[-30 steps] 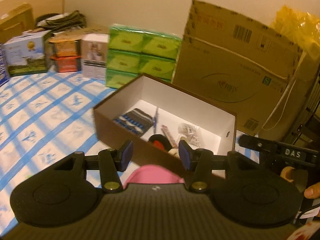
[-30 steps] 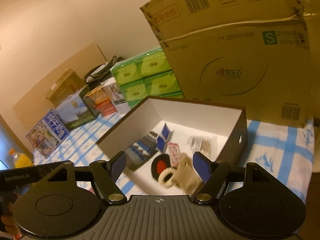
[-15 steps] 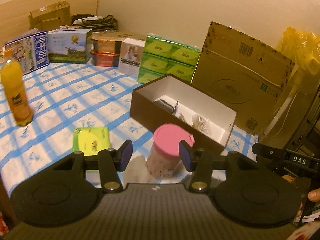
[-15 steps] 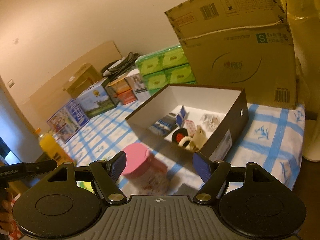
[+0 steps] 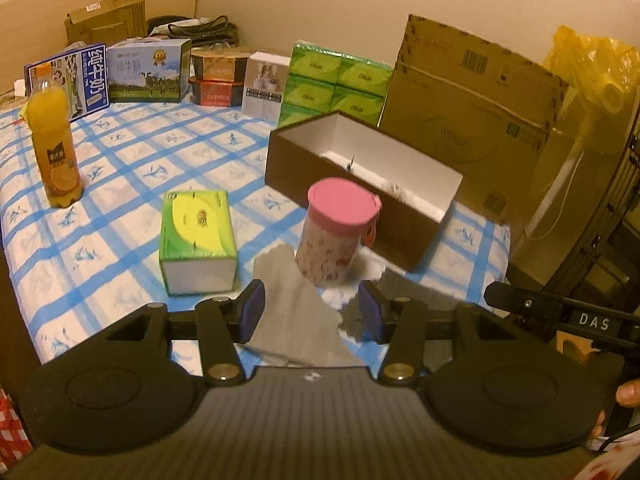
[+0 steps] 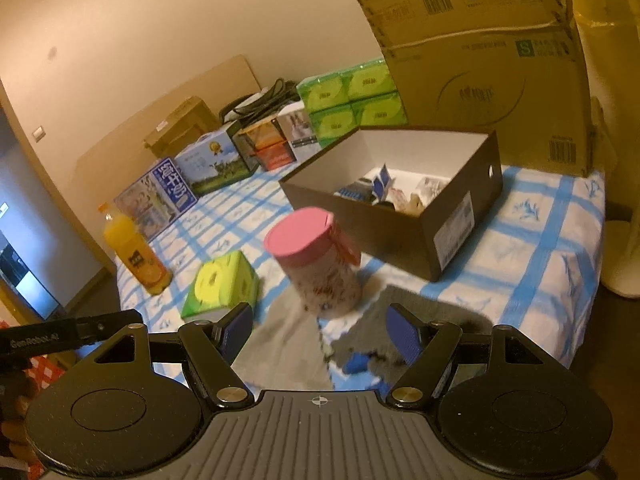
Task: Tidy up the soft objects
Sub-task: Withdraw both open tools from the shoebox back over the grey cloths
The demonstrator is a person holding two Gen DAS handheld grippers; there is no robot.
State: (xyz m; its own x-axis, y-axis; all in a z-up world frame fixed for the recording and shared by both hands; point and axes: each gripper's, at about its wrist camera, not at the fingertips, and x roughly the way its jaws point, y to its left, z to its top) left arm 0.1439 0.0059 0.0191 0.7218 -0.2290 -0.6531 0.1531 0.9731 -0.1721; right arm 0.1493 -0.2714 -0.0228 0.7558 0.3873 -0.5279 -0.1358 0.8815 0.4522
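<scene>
A light grey cloth [image 5: 296, 312] lies flat on the blue-checked table [image 5: 132, 168], near its front edge. My left gripper [image 5: 310, 312] hovers over it, open and empty. A darker grey cloth [image 5: 400, 292] lies just right of it. In the right wrist view my right gripper [image 6: 322, 334] is open and empty above both the light grey cloth [image 6: 288, 344] and the dark cloth [image 6: 404, 304], which has a small blue piece [image 6: 356, 362] on it. Behind them stands a brown open box [image 6: 460, 220] holding socks and small items [image 6: 356, 192]; the same brown box [image 5: 320, 176] shows in the left wrist view.
A pink-lidded jar [image 5: 340, 232] stands between the cloths and the box. A green tissue pack [image 5: 196, 236] and an orange juice bottle [image 5: 54, 140] stand to the left. Cartons, green tissue packs [image 5: 336, 84] and a big cardboard box [image 5: 472, 120] line the back wall.
Both grippers have drawn back from the brown box towards the table's front. The jar, tissue pack, bottle and grey cloths have come into view. Both stay open.
</scene>
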